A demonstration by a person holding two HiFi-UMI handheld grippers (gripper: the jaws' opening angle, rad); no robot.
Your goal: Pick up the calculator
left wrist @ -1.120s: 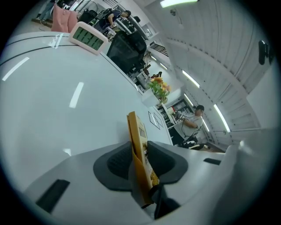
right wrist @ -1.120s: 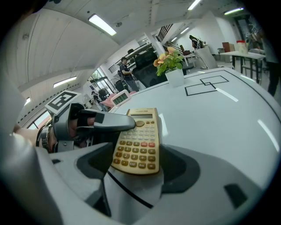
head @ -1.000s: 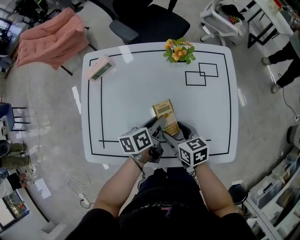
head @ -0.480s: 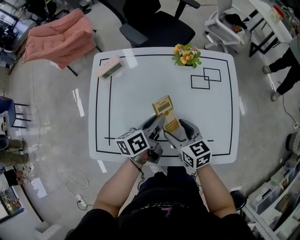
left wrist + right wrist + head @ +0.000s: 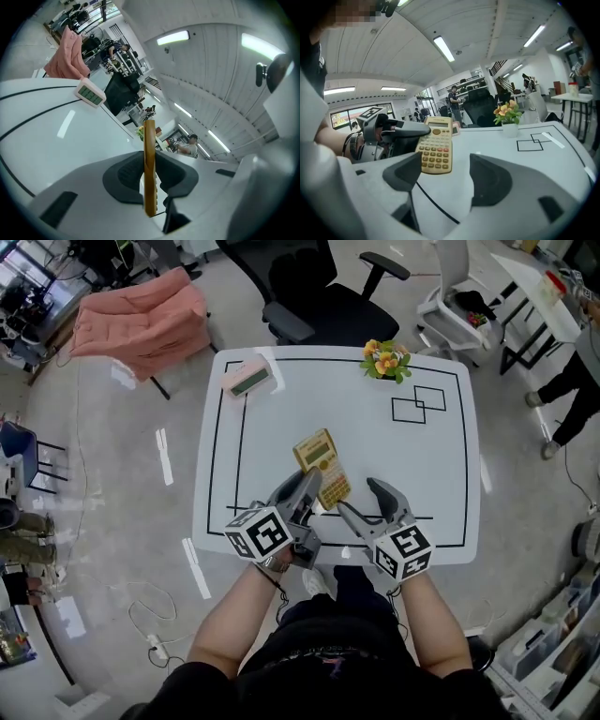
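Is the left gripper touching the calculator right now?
Touching. The left gripper view shows the left gripper clamped on the calculator, a pad pressed against each face.

Seen from above, the calculator (image 5: 322,468) has its near left edge covered by the left claw (image 5: 307,486); the print on its keys and screen is too small to read; in the left claw's view it shows edge-on only, face hidden; in the right claw's view its left side sits behind a jaw. The counter's (image 5: 431,474) near edge is partly covered by the forearms, the left claw and the right claw (image 5: 364,500); the pink device's (image 5: 248,378) display is unreadable; the chair (image 5: 319,287) is cut by the top edge; a bystander (image 5: 572,381) at the right edge shows legs only; distant figures in both claw views are too small to make out.
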